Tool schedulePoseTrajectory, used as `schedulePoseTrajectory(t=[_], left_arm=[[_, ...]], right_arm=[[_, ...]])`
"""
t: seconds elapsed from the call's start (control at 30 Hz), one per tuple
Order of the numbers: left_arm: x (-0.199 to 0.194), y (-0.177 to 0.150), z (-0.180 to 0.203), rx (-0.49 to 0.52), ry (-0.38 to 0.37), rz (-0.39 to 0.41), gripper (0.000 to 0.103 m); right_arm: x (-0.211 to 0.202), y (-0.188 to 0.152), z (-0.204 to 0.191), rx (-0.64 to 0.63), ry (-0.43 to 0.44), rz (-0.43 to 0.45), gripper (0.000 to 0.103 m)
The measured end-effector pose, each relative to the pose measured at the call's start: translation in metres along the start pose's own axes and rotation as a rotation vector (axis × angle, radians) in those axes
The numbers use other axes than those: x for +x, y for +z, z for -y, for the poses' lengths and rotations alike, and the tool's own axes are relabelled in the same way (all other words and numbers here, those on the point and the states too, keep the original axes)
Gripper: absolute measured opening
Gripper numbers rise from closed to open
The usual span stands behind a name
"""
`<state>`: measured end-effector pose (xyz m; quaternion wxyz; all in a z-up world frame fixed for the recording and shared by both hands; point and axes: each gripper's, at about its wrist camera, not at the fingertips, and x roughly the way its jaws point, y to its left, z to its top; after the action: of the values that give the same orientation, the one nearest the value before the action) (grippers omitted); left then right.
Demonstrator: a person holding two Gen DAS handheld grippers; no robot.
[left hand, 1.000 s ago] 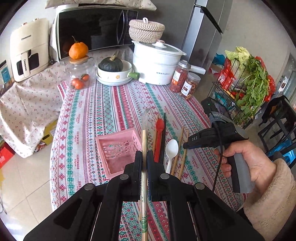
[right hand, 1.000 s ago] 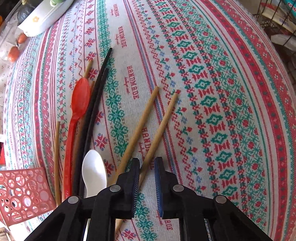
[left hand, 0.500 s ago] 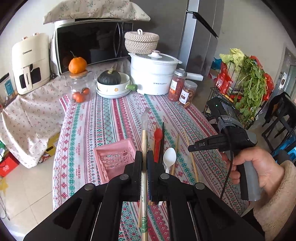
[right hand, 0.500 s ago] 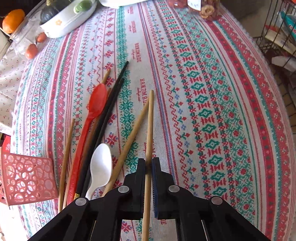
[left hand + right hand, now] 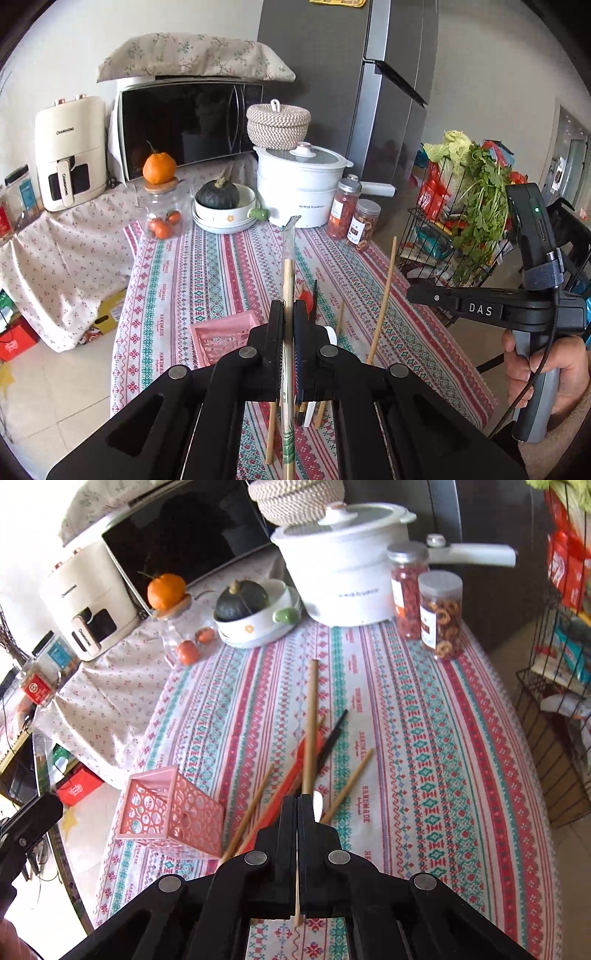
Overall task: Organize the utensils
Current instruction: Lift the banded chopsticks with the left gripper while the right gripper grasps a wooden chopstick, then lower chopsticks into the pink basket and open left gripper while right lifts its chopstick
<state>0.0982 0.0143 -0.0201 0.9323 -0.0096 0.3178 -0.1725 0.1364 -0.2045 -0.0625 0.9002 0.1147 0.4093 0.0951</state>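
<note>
The left gripper (image 5: 289,314) is clamped tight on a wrapped pair of chopsticks (image 5: 288,273) whose clear sleeve sticks out ahead of the jaws, held up above the striped tablecloth (image 5: 221,266). The right gripper (image 5: 297,805) is pinched on a single wooden chopstick (image 5: 310,720), lifted off the table and pointing toward the far end. Beneath them the other utensils lie loose on the cloth: a red spoon (image 5: 295,768), black chopsticks (image 5: 332,738), a white spoon (image 5: 317,801) mostly hidden behind the right jaws, and two more wooden chopsticks (image 5: 347,790) to either side. The pink basket (image 5: 170,812) sits just left of this pile, near the table's edge. At the far end stand a white pot (image 5: 343,565), two jars (image 5: 439,613), a bowl holding a dark squash (image 5: 240,598) and a glass jar topped with an orange (image 5: 166,589). The left view alone shows the right hand (image 5: 546,373) around its handle and a wire rack of greens (image 5: 472,206); there the left gripper's body covers much of the basket and pile, which the right view shows plainly.
</note>
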Motion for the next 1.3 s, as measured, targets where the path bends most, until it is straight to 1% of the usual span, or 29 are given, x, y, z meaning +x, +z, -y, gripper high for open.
schedulePoseTrajectory(t=[0.1, 0.2, 0.27, 0.3, 0.37, 0.4, 0.43, 0.5, 0.53, 0.57, 0.7, 0.77, 0.87, 0.93, 0.97, 1.0, 1.03, 1.1, 1.13, 1.17, 1.2, 1.23, 1.3], left_arm=[[-0.011, 0.007, -0.005, -0.028, 0.006, 0.046, 0.005], [-0.017, 0.012, -0.010, -0.052, 0.015, 0.076, 0.005], [-0.017, 0.013, -0.013, -0.065, 0.025, 0.080, 0.005], [-0.015, 0.013, -0.014, -0.072, 0.026, 0.072, 0.005], [-0.011, 0.013, -0.016, -0.089, 0.021, 0.053, 0.005], [-0.010, 0.011, -0.017, -0.094, 0.016, 0.046, 0.005], [-0.008, 0.010, -0.017, -0.093, 0.013, 0.040, 0.005], [-0.006, 0.009, -0.016, -0.084, 0.011, 0.036, 0.005], [-0.005, 0.008, -0.016, -0.077, 0.012, 0.033, 0.005], [-0.004, 0.007, -0.016, -0.072, 0.011, 0.031, 0.005], [0.001, 0.006, -0.020, -0.080, -0.003, 0.011, 0.005], [0.004, 0.005, -0.023, -0.089, -0.008, 0.000, 0.005], [0.008, 0.004, -0.029, -0.101, -0.013, -0.014, 0.005], [0.009, 0.003, -0.032, -0.109, -0.015, -0.023, 0.005], [0.010, 0.003, -0.034, -0.112, -0.016, -0.026, 0.005], [0.010, 0.003, -0.035, -0.114, -0.016, -0.027, 0.005], [0.010, 0.002, -0.036, -0.115, -0.015, -0.028, 0.005], [0.011, 0.002, -0.037, -0.115, -0.013, -0.028, 0.005], [0.011, 0.002, -0.038, -0.116, -0.011, -0.028, 0.005], [0.012, 0.002, -0.038, -0.117, -0.010, -0.027, 0.005], [0.012, 0.002, -0.039, -0.118, -0.009, -0.026, 0.005], [0.012, 0.002, -0.038, -0.119, -0.007, -0.022, 0.005], [0.011, 0.003, -0.038, -0.122, -0.006, -0.013, 0.005]], right_arm=[[-0.010, 0.001, -0.004, -0.025, 0.020, 0.030, 0.000], [-0.015, 0.002, -0.002, -0.018, 0.047, 0.025, 0.000], [-0.010, 0.004, 0.003, -0.011, 0.066, -0.005, 0.000], [-0.006, 0.005, 0.006, -0.010, 0.071, -0.034, 0.000], [0.014, 0.007, 0.018, 0.026, 0.052, -0.098, 0.001], [0.027, 0.008, 0.025, 0.044, 0.026, -0.140, 0.007], [0.041, 0.007, 0.033, 0.062, -0.004, -0.178, 0.008], [0.070, 0.008, 0.049, 0.097, -0.053, -0.243, 0.028], [0.084, 0.009, 0.056, 0.115, -0.067, -0.269, 0.031], [0.097, 0.010, 0.064, 0.137, -0.079, -0.288, 0.032], [0.134, 0.013, 0.083, 0.223, -0.078, -0.332, 0.032], [0.150, 0.015, 0.085, 0.229, -0.083, -0.350, 0.032], [0.174, 0.015, 0.082, 0.214, -0.139, -0.388, 0.031], [0.188, 0.013, 0.083, 0.211, -0.165, -0.417, 0.028], [0.188, 0.015, 0.080, 0.192, -0.177, -0.394, 0.027], [0.191, 0.016, 0.077, 0.171, -0.199, -0.398, 0.025], [0.192, 0.016, 0.074, 0.150, -0.218, -0.393, 0.024], [0.194, 0.014, 0.067, 0.087, -0.274, -0.384, 0.011], [0.194, 0.013, 0.064, 0.067, -0.288, -0.379, 0.011], [0.192, 0.012, 0.063, 0.064, -0.290, -0.377, 0.009], [0.190, 0.010, 0.063, 0.075, -0.274, -0.377, 0.006], [0.186, 0.010, 0.063, 0.089, -0.255, -0.369, 0.006], [0.169, 0.013, 0.058, 0.078, -0.254, -0.317, 0.006]])
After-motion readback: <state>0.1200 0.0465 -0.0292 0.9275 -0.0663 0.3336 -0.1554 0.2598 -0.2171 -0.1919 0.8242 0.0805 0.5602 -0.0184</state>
